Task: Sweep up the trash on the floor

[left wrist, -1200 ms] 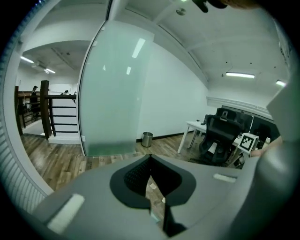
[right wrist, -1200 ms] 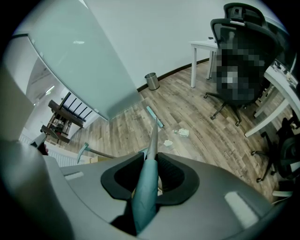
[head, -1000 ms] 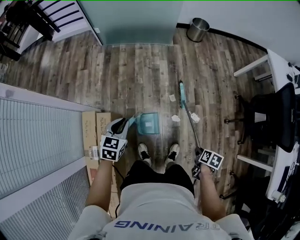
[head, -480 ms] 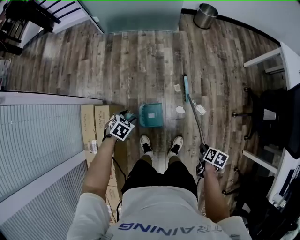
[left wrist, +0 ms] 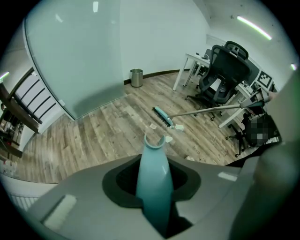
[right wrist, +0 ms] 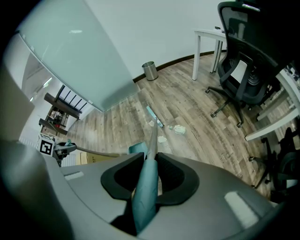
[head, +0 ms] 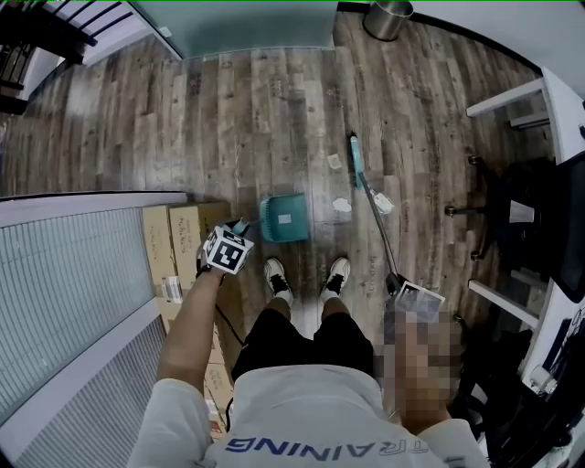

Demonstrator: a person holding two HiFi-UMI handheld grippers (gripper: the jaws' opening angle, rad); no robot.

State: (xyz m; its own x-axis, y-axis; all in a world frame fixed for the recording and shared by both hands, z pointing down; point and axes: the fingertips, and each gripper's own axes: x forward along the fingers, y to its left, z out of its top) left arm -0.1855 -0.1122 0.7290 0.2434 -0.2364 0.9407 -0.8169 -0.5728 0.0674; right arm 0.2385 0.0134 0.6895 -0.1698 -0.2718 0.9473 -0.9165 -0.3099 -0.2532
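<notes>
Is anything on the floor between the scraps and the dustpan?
Nothing visible. Bare floor lies between the nearest scrap and the dustpan. Another scrap sits on the far side of the broom pole.

Matt wood-grain floor (head: 228,119), glossy plastic dustpan (head: 283,218), metal broom pole (head: 377,227), shiny metal bin (head: 387,16)

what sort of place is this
Most likely an office: a black swivel chair beside a white desk, a frosted glass partition and a metal waste bin on wood-look flooring.
</notes>
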